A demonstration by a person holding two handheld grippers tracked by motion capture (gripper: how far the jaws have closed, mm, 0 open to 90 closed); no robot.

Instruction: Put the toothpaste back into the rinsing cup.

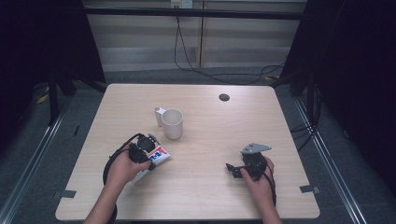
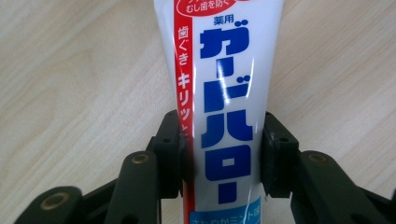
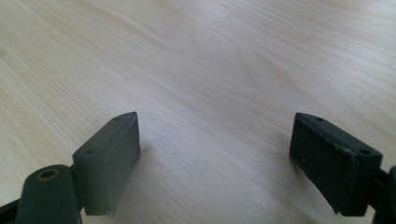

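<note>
- The left gripper [image 2: 223,149] had its two black jaws squeezed tight on one white toothpaste tube [image 2: 222,93], which lay flat on the table [image 1: 205,186] between the pads.
- One white mug [image 1: 172,123] stood past those fingers.
- The right gripper [image 3: 215,158] was wide open, holding nothing.

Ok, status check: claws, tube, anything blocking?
Left claw shut on tube, lying flat on table. Right claw open, nothing between, resting apart. Cup upright beyond tube, not touching. Nothing blocking.
</note>
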